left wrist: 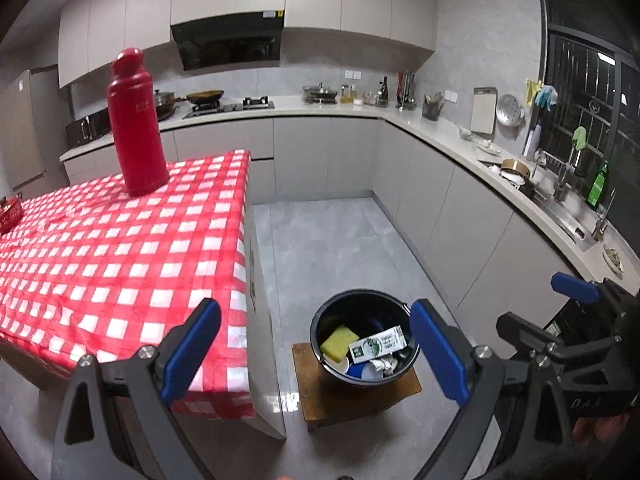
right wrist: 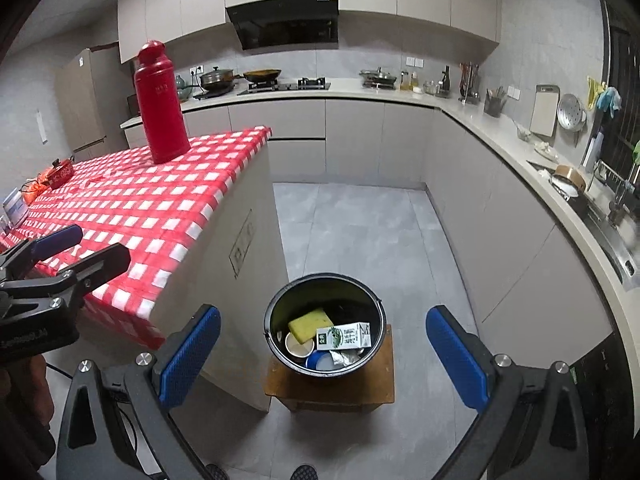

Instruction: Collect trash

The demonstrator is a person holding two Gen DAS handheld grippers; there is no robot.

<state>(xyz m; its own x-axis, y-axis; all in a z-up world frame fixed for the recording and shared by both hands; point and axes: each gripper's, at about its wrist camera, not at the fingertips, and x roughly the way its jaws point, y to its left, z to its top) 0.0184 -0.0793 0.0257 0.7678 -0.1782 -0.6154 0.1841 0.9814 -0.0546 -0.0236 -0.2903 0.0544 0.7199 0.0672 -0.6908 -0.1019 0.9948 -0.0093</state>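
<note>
Grey floor tiles [right wrist: 360, 232] run between a long kitchen counter [left wrist: 440, 140] and a bench [left wrist: 120, 248] under a red-and-white checked cloth, where a tall red flask [left wrist: 138, 120] stands upright. Beside the bench end, a black bucket [right wrist: 276, 300] sits on a low wooden stool [right wrist: 360, 388], mouth upward. Inside lies a white-and-green carton [right wrist: 344, 336] on its side, its long axis running roughly left to right in the right wrist view and tilting up to the right in the left. A yellow sponge [right wrist: 310, 322] lies just behind it, with a blue lid [right wrist: 318, 360], a round cup [right wrist: 298, 346] and crumpled paper [right wrist: 348, 358] in front. The right wrist view alone shows a small red pot [right wrist: 60, 174] and a small container [right wrist: 15, 208] at the bench's far side; the left alone shows a green bottle [left wrist: 598, 188] by the sink [left wrist: 560, 212]. Left tool [left wrist: 316, 354] and right tool [right wrist: 324, 360] both stand wide apart, holding nothing, above the bucket.
</note>
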